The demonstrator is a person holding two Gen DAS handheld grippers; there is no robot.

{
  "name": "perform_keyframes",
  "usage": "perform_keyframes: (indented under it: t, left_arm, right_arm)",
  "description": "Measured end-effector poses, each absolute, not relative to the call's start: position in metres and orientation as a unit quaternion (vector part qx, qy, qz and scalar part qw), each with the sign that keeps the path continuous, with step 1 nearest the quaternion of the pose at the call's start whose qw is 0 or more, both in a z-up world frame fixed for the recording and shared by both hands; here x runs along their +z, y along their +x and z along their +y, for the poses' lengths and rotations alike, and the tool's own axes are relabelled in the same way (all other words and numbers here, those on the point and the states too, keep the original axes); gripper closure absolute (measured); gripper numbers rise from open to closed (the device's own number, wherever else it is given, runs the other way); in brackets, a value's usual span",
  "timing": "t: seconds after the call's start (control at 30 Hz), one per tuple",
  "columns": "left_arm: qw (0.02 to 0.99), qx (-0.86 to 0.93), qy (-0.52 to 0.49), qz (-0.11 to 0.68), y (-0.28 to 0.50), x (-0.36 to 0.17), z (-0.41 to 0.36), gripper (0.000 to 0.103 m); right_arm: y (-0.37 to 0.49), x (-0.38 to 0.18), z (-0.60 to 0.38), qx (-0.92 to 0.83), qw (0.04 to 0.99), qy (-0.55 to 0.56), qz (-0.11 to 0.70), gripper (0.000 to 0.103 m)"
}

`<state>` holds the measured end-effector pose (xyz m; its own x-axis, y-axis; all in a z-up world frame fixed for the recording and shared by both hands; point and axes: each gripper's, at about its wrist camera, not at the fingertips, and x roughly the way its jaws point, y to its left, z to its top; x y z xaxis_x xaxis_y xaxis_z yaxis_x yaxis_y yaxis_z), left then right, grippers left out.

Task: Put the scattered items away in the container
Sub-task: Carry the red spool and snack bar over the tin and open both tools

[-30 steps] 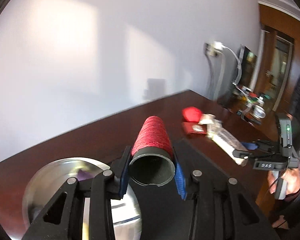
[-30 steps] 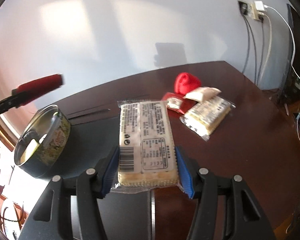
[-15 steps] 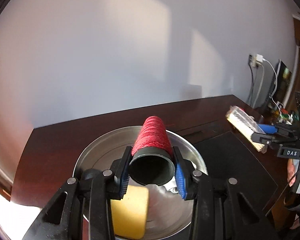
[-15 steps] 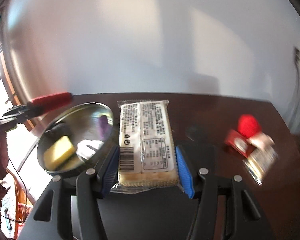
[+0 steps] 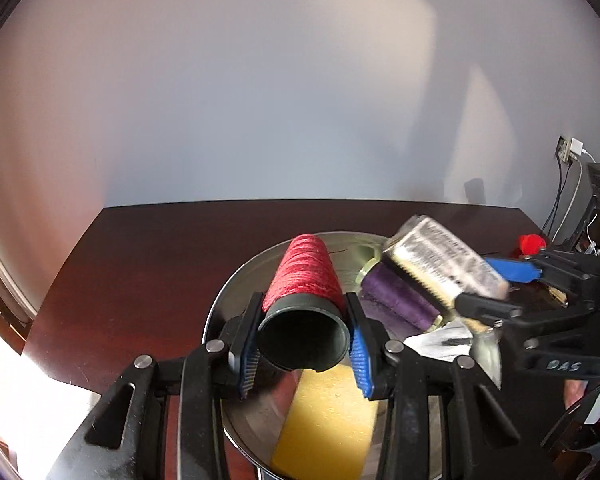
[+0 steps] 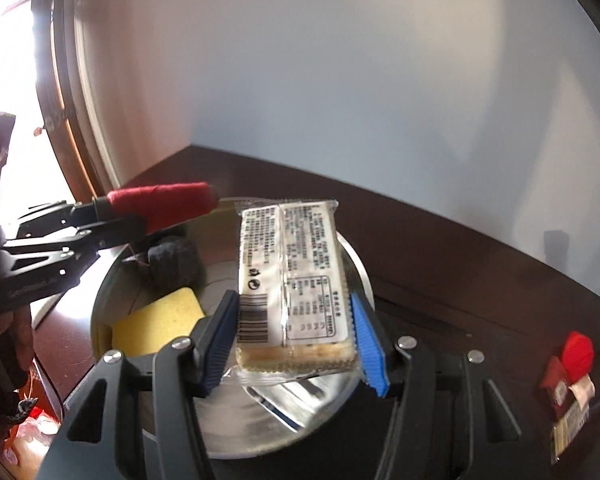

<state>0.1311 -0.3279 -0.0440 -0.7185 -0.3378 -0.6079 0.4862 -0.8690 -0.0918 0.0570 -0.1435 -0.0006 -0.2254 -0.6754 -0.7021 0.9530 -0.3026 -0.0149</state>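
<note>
The left gripper point(image 5: 304, 338) clamps a red thread cone point(image 5: 303, 276) above the round metal tin point(image 6: 352, 256). The right gripper point(image 6: 294, 338) grips a wrapped cracker packet point(image 6: 294, 280) over that tin, where a yellow sponge point(image 6: 158, 320) and purple spool point(image 5: 398, 300) lie.

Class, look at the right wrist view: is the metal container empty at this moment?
No: the metal container already holds a yellow sponge and a dark spool.

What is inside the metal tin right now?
The tin holds a yellow sponge, a purple thread spool and a silvery wrapper. The red spool and cracker pack, both gripped above it, hide part of its floor.
</note>
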Motion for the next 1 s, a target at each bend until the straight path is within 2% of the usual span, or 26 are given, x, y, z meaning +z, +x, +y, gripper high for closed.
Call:
perform_keyframes:
  t: [0.47,0.5,0.53,0.57,0.6,0.63,0.67,0.9,0.93,1.0]
  left_arm:
    - [0.209,-0.912,0.332,0.123,0.105,-0.071,-0.334,0.062]
    - [0.218,-0.909,0.335,0.121,0.105,-0.072,-0.335,0.058]
    - [0.226,-0.906,0.336,0.12,0.106,-0.073,-0.335,0.045]
    - [0.234,-0.904,0.336,0.12,0.107,-0.073,-0.337,0.038]
    - [0.24,-0.903,0.335,0.12,0.109,-0.072,-0.337,0.026]
    - [0.241,-0.903,0.334,0.121,0.111,-0.071,-0.336,0.024]
    - [0.243,-0.903,0.333,0.121,0.113,-0.069,-0.335,0.024]
    - [0.266,-0.909,0.293,0.132,0.137,-0.049,-0.333,0.023]
    - [0.273,-0.91,0.281,0.135,0.141,-0.045,-0.335,0.016]
    - [0.289,-0.913,0.25,0.14,0.151,-0.035,-0.333,0.01]
  right_arm:
    - [0.059,-0.034,-0.189,-0.738,0.528,0.338,0.252,0.047]
    - [0.063,-0.036,-0.192,-0.734,0.531,0.336,0.258,0.046]
    - [0.067,-0.038,-0.196,-0.729,0.536,0.334,0.264,0.046]
    - [0.069,-0.038,-0.197,-0.73,0.537,0.33,0.264,0.045]
    - [0.071,-0.037,-0.197,-0.733,0.537,0.325,0.263,0.037]
    - [0.073,-0.037,-0.197,-0.735,0.538,0.32,0.262,0.026]
    - [0.074,-0.036,-0.197,-0.736,0.538,0.318,0.258,0.023]
    - [0.085,-0.011,-0.167,-0.743,0.56,0.299,0.212,0.021]
    - [0.087,-0.005,-0.159,-0.745,0.564,0.294,0.2,0.021]
    - [0.089,0.008,-0.142,-0.751,0.569,0.286,0.177,0.016]
